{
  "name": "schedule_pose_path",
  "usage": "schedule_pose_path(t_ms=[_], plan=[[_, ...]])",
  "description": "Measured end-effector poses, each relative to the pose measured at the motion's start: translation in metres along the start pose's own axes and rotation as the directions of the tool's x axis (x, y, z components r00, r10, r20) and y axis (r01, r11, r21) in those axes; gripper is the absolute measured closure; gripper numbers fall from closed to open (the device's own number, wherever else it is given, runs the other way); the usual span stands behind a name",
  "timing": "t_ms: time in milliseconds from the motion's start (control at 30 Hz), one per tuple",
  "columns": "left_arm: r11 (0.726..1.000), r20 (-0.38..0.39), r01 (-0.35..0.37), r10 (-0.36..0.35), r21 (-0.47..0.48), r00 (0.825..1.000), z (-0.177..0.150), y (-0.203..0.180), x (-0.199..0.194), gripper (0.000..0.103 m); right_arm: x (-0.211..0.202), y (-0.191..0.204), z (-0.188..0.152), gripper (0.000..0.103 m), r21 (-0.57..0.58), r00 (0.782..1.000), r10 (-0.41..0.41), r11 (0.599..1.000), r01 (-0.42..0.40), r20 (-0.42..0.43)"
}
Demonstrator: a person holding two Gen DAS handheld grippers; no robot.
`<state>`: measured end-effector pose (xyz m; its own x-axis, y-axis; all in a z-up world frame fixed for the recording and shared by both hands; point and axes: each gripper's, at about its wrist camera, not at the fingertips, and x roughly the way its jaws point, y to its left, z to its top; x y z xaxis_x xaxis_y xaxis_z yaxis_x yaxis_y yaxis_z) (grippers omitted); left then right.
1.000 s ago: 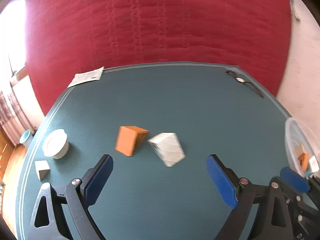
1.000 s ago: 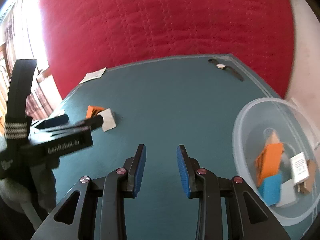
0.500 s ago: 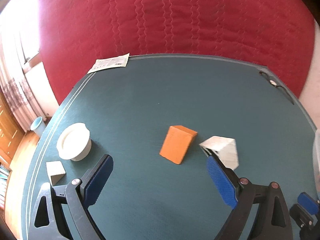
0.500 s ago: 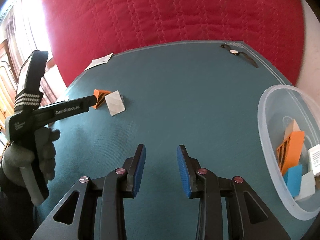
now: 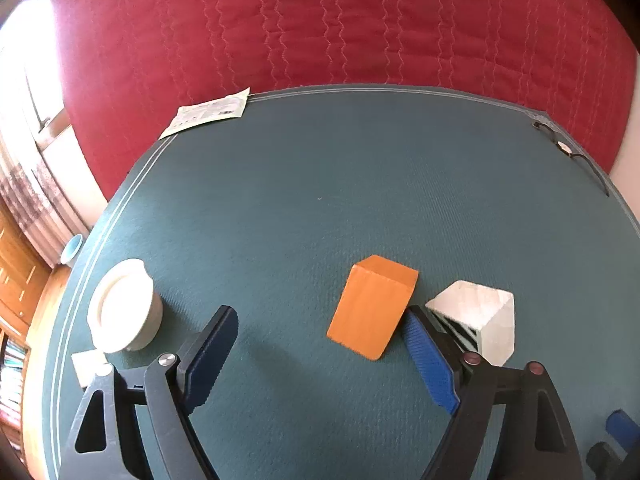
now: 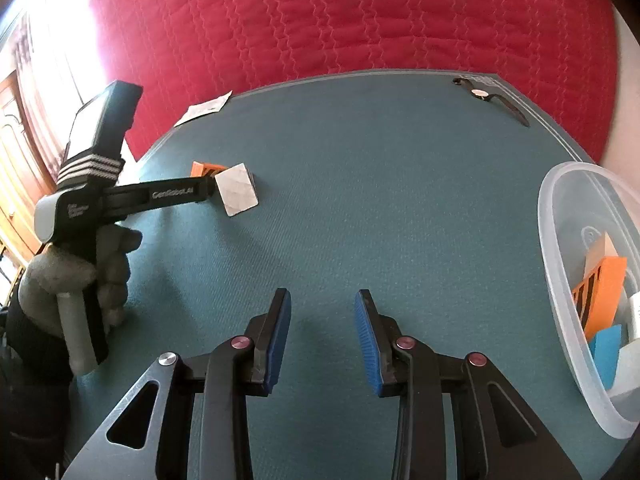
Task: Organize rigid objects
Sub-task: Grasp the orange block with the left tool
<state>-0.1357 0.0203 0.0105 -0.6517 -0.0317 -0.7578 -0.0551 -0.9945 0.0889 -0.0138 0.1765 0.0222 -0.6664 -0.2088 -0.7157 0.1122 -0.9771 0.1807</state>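
Note:
An orange block (image 5: pixel 374 312) lies on the teal mat (image 5: pixel 320 200) with a white block (image 5: pixel 476 320) just to its right. My left gripper (image 5: pixel 320 320) hangs low over the mat and its jaws are closing. The orange block sits between them, close to the right finger, and neither pad presses on it. From the right wrist view both blocks, orange (image 6: pixel 204 169) and white (image 6: pixel 237 194), show at the far left under the left gripper in a gloved hand (image 6: pixel 76 276). My right gripper (image 6: pixel 323 300) hovers over bare mat, jaws narrowly apart, nothing between them.
A clear plastic tub (image 6: pixel 543 220) at the right edge holds several coloured blocks. A white round container (image 5: pixel 120 312) and a small white block (image 5: pixel 86 364) sit at the left edge. A paper slip (image 5: pixel 208 114) and a wristwatch (image 5: pixel 564 146) lie along the far edge, with red quilted fabric behind.
My left gripper moved left and lower toward the blocks, bringing the orange block between its jaws, which narrowed. The right wrist view swung left, so the tub slid toward its right edge.

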Motion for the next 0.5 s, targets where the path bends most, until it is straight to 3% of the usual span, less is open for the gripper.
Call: schedule_pose_path(t_ms=[100, 333, 500], plan=[[1.000, 0.009, 0.006, -0.006, 0.015, 1.000, 0.003, -0.004, 0.001, 0.024, 0.002, 0.003, 0.000, 0.068, -0.005, 1.000, -0.001, 1.000, 0.001, -0.008], [0.994, 0.028, 0.106, -0.107, 0.036, 0.994, 0.004, -0.008, 0.001, 0.067, 0.007, 0.014, 0.002, 0.068, -0.026, 1.000, -0.006, 1.000, 0.005, -0.016], [0.991, 0.033, 0.136, -0.135, -0.004, 0.990, 0.003, 0.000, 0.000, 0.068, 0.013, 0.023, 0.006, 0.068, -0.040, 1.000, 0.001, 0.999, -0.002, -0.025]])
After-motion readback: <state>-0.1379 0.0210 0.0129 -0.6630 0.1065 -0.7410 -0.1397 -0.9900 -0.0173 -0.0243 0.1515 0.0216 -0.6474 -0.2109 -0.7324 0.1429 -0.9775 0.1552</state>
